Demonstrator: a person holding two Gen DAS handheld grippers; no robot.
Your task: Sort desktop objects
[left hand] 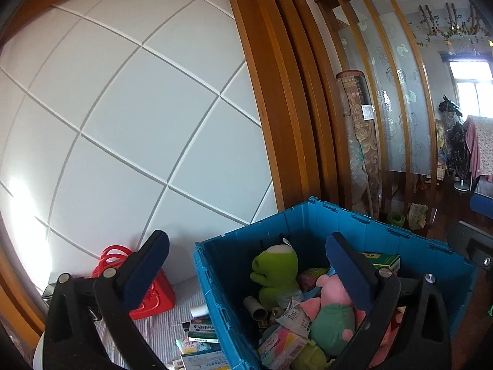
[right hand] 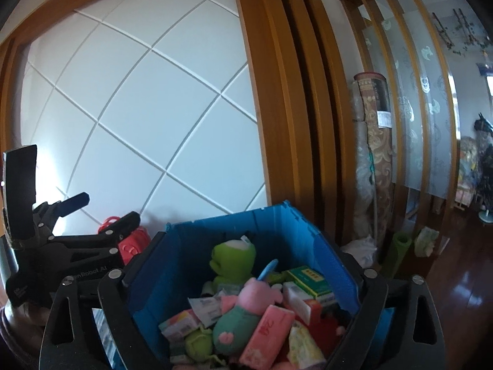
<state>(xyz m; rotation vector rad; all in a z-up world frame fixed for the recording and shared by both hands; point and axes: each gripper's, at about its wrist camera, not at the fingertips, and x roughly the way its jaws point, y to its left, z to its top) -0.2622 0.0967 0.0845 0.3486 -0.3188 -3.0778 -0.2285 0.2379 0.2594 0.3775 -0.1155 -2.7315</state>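
Blue pads on black arms: left gripper (left hand: 246, 254) fingers spread wide, nothing between them, hanging over the near-left corner of the bin. Right gripper (right hand: 246, 265) also spread wide and empty, its fingers straddling the bin's walls from above.

Blue plastic bin (left hand: 382, 231) holds a jumble: green frog plush (left hand: 275, 269) upright toward the back, pink pig plush (right hand: 243, 311) lying in the middle, green medicine box (right hand: 308, 279) at the right, pink tissue pack (right hand: 266, 331) at the front, other small packets mixed in.

Left of the bin, a striped cloth (left hand: 172, 323) covers the counter. On it: red handbag (left hand: 154, 296) against the wall, a green-and-white medicine box (left hand: 201, 330) just beside the bin wall, a few more packets nearer the camera.

Behind, white wall panelling (left hand: 138, 117) with diagonal grooves, framed in orange-brown wood (left hand: 277, 108). To the right, a rolled patterned carpet (left hand: 363, 141) stands on end against a slatted frosted-glass screen (left hand: 397, 92). Farther off, dark glossy wood floor (right hand: 462, 277), a bright window (left hand: 471, 86), clothes on a rack.
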